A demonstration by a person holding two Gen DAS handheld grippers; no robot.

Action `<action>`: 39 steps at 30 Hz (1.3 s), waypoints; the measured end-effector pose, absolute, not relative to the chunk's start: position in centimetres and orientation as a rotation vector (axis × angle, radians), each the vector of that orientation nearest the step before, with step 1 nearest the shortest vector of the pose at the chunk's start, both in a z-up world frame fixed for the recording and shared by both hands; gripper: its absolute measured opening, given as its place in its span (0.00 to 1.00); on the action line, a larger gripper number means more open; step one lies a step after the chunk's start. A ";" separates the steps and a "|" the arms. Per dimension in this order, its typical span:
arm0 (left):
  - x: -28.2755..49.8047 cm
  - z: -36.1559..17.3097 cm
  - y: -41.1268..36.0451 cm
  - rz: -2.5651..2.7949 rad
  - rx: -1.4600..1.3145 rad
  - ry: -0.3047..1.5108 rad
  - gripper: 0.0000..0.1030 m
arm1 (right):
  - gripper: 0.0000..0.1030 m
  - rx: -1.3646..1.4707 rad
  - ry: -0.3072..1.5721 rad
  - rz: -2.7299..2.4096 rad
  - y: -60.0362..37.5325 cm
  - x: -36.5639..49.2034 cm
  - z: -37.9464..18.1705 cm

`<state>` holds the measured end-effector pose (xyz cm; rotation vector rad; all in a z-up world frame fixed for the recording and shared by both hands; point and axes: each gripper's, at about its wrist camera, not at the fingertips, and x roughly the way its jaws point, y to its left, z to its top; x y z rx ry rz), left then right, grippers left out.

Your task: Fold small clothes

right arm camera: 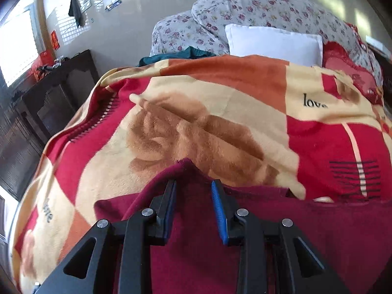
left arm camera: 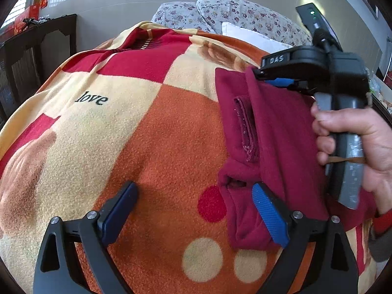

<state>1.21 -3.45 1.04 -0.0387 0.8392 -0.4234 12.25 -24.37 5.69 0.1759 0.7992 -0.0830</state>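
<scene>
A dark red garment [left arm camera: 281, 132] lies on the patterned blanket [left arm camera: 147, 122], at the right of the left wrist view. My left gripper [left arm camera: 193, 188] is open wide, low over the blanket; its right finger [left arm camera: 269, 215] rests against the garment's near left edge. My right gripper [left arm camera: 276, 78] is at the garment's far edge, seen from the side, held by a hand [left arm camera: 355, 142]. In the right wrist view the right gripper [right arm camera: 193, 186] is partly open over a raised fold of the garment [right arm camera: 196, 232]; the cloth sits between the fingers without being pinched.
Floral quilts [right arm camera: 257, 12] and a white pillow [right arm camera: 274, 44] are piled at the bed's far end, with a teal cloth [right arm camera: 176, 56] beside them. A dark wooden cabinet [right arm camera: 56, 90] stands to the left of the bed.
</scene>
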 end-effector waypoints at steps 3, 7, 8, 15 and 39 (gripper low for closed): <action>1.2 1.1 -3.4 -0.423 -0.036 0.840 0.93 | 0.31 0.136 0.809 -0.082 -24.0 12.7 5.6; 1.3 1.0 -3.5 -0.428 -0.035 0.842 0.94 | 0.33 0.224 0.798 -0.038 -25.4 10.9 6.9; 1.3 1.0 -3.5 -0.428 -0.033 0.842 0.94 | 0.34 0.234 0.788 -0.031 -25.7 9.7 7.3; 1.3 1.1 -3.6 -0.431 -0.039 0.835 0.94 | 0.48 0.239 0.741 -0.163 -30.8 1.0 8.4; -0.9 7.0 -4.8 -0.431 -0.087 0.726 0.95 | 0.71 0.329 0.813 -0.262 -38.3 -12.4 6.8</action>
